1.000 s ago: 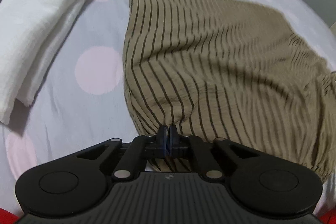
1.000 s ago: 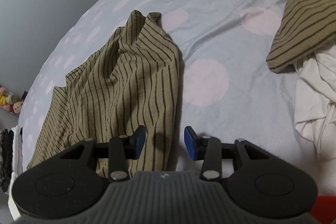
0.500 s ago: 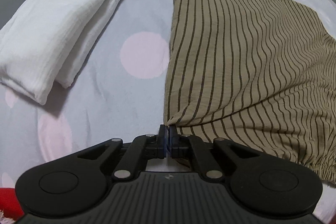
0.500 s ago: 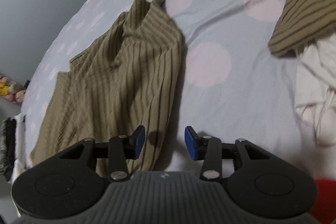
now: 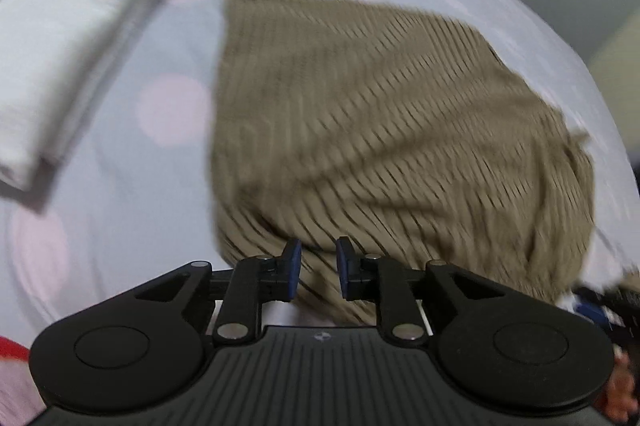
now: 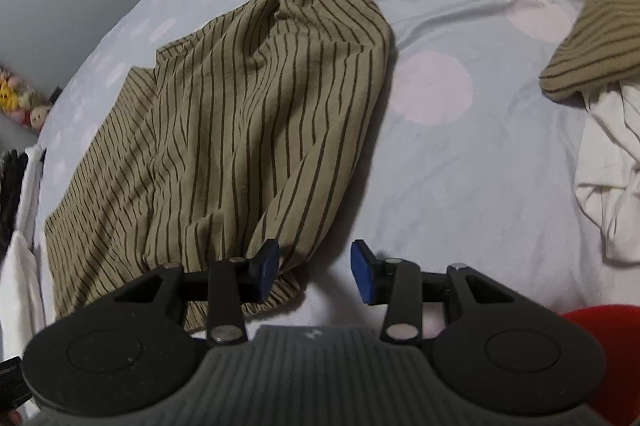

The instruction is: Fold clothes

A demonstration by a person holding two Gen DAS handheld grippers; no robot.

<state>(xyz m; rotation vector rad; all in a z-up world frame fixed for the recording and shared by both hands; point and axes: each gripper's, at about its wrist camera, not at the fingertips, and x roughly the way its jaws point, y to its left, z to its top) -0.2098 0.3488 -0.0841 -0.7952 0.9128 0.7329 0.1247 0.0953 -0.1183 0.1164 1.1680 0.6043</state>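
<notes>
A tan garment with dark stripes lies folded on the dotted bedsheet, blurred in the left wrist view. My left gripper hovers over the garment's near edge. Its jaws are opening, and the pads press on nothing, with cloth showing beneath the gap. In the right wrist view the same striped garment lies rumpled at left. My right gripper stands open at its near right corner. The left pad is over the cloth and bare sheet shows between the fingers.
A folded white cloth lies left of the garment. Another striped piece rests on a crumpled white garment at the right. Plush toys sit beyond the bed's left edge. A red shape fills the bottom right corner.
My left gripper held the garment's corner shut, then let it go; its jaws have parted and it has lifted away. The right gripper shifted a little and rolled, still open.
</notes>
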